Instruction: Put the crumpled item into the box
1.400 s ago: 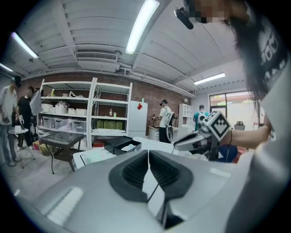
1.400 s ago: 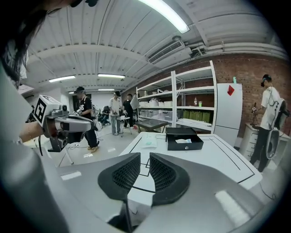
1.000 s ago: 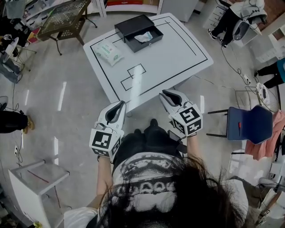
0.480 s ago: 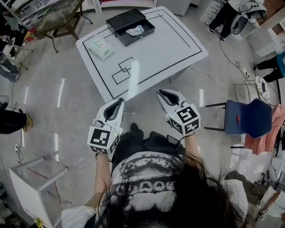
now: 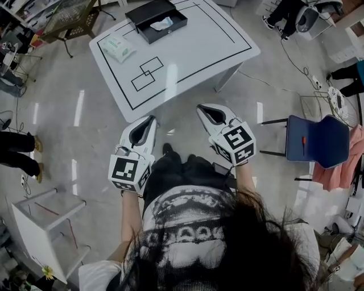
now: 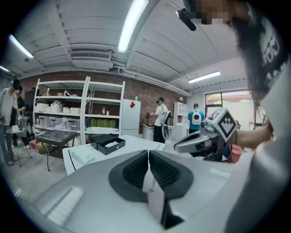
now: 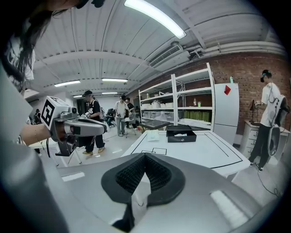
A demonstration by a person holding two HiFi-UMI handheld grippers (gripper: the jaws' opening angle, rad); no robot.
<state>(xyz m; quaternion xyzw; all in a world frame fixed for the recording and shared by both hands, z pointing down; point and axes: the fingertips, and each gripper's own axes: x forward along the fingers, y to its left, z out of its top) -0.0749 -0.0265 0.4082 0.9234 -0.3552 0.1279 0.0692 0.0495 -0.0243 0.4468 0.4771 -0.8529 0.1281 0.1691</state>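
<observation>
**Head view with both gripper views.** Left gripper [image 5: 150, 117] and right gripper [image 5: 200, 106] held side by side above the glossy grey floor [image 5: 74, 113], just short of the near edge of the white rectangular bench marked with black lines [image 5: 193, 51].

- **Fingers:** those of the left gripper pressed together with nothing between them. Those of the right gripper likewise closed on nothing.
- **Task's thing:** crumpled white item [image 5: 162, 24] lying inside the open black rectangular box [image 5: 142, 12], at the far end of the bench.
- **Also on the bench:** flat white soft packet [image 5: 118, 46], near the box but apart from it, toward the bench's left corner.
- **Off the bench:** blue chair [image 5: 315, 149] standing on the floor to the right.

**Against the view one second before.**

- Bench, box and packet shifted toward the upper edge of the head view, with the box now almost at the top of the frame.
- Tips of both grippers, earlier overlapping the bench's near edge, now clear of it, with a strip of floor showing between.
- Grippers a little higher in the frame, at the same spacing and still closed.
- Crumpled item unmoved within the box.
</observation>
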